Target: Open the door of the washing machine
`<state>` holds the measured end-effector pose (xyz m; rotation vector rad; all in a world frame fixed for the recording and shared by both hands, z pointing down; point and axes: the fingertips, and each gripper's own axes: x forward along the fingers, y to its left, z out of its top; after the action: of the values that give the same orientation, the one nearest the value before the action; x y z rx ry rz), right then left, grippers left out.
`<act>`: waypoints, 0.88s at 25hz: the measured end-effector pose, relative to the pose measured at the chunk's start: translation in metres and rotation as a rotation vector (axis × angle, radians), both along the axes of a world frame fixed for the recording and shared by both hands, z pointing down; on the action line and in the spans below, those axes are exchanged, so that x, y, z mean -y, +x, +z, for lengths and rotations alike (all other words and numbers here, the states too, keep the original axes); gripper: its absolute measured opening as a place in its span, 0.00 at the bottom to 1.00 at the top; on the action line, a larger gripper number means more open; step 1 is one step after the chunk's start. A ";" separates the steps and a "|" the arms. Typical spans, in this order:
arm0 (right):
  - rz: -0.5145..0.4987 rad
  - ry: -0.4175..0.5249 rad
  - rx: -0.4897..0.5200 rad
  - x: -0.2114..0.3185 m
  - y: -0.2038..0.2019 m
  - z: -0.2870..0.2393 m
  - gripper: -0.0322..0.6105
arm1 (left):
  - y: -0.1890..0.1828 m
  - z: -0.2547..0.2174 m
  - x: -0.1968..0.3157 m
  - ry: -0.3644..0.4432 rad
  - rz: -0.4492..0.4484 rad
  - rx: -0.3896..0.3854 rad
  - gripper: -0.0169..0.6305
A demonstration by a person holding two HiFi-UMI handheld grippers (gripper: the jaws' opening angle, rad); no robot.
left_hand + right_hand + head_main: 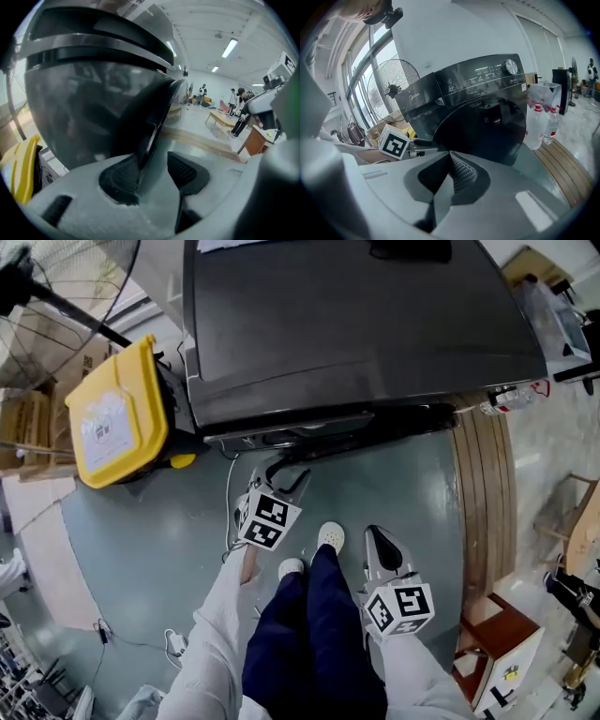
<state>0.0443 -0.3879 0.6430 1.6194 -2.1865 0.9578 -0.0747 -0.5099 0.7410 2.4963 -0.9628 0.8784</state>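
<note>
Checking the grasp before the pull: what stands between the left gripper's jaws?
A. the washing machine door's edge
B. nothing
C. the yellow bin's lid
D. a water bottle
A: that gripper's own view shows the dark door edge running up between the parted jaws of the left gripper.

Yellow bin (pixel 112 418) left of washing machine (pixel 356 315), bottles (pixel 511 397) right, floor (pixel 169 540) between free
</note>
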 end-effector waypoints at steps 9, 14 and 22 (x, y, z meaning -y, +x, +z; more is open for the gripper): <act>0.071 -0.001 0.027 -0.011 0.018 -0.004 0.06 | 0.000 0.006 -0.002 -0.016 -0.038 0.045 0.21; 0.130 -0.008 0.033 -0.037 0.029 -0.011 0.06 | 0.004 0.003 -0.018 -0.015 -0.024 0.043 0.20; 0.188 -0.005 -0.002 -0.084 0.027 -0.026 0.06 | 0.025 0.006 -0.088 -0.049 0.069 0.017 0.16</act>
<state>0.0716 -0.3041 0.6170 1.8486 -2.0561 1.0098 -0.0502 -0.4217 0.7472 2.4977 -0.8544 0.9346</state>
